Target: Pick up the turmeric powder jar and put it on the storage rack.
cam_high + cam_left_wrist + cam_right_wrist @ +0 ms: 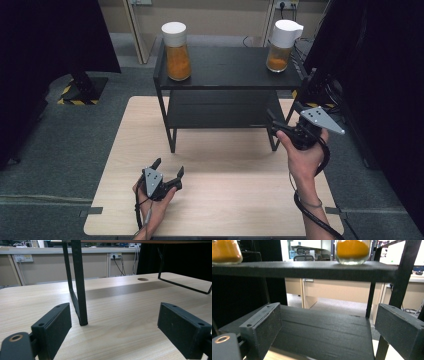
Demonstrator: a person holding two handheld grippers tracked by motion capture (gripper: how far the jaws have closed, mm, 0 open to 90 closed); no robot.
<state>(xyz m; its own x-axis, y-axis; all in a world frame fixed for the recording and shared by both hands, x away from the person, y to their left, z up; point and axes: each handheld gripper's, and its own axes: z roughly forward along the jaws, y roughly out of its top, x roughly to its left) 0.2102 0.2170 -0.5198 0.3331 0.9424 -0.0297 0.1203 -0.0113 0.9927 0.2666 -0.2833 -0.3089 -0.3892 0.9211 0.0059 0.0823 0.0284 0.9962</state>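
Observation:
A black two-tier shelf (230,67) stands at the back of the light wooden table (225,200). On its top board sit two glass jars with white lids and orange contents: a tall one (176,51) at the left and a spouted one (281,46) at the right. My left gripper (168,167) rests low over the table's front left, open and holding nothing; its jaws face the shelf's front left leg (81,290). My right gripper (274,125) is raised at the shelf's right front leg, open, with the lower board (324,322) ahead between its jaws.
In the right gripper view the top board (312,270) runs overhead with the jar bottoms (352,250) on it. A round cable hole (142,279) lies in the table behind the shelf. Dark curtains flank the table; a black stand base (82,90) sits on the floor at the left.

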